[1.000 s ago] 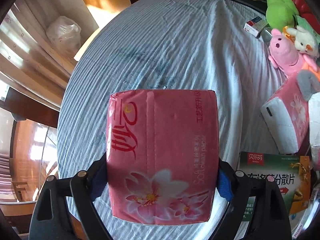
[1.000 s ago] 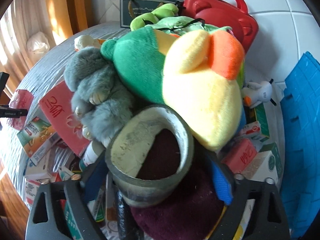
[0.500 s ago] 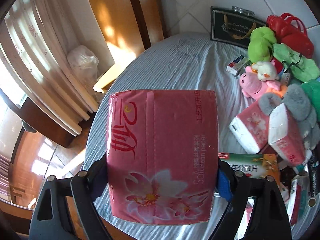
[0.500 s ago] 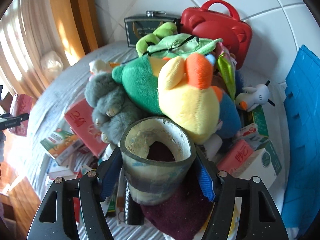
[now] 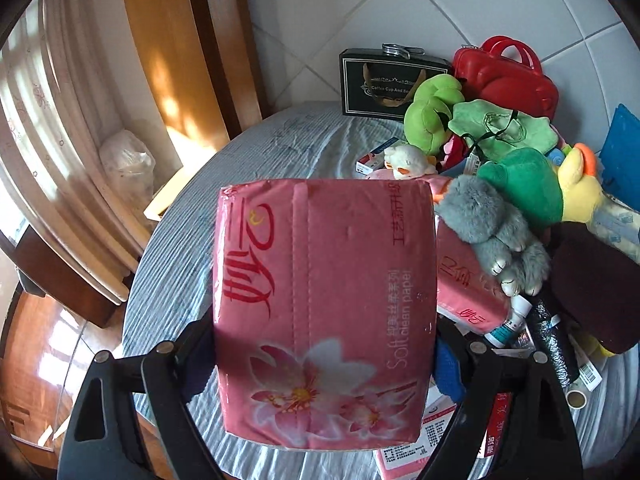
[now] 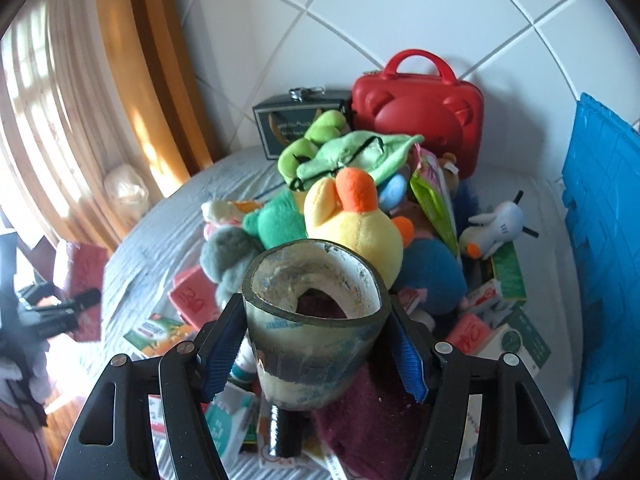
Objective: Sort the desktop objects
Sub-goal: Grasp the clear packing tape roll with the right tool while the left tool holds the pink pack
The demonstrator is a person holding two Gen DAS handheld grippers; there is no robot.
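Tissues, a pink pack printed with flowers, sat clamped between my left gripper's blue pads, held in the air above the near left part of the table, which wore a pale striped cloth. My right gripper had its jaws about halfway apart, each blue pad pressed against a side of a grimy tape roll, squashed a little out of round and lifted clear of the clutter. A dark red cloth lay directly under that roll.

Beyond the roll rose a heap of soft toys: a yellow bird with an orange crest nearest, a green plush and a grey furry one to its left, a white bird to the right. Against the far tiled wall stood a red case with a handle, and a black box just left of it. A blue crate stood at the right edge. Small cartons and another pink pack lay scattered round the toys. To the far left, curtains hung beside a wooden frame.
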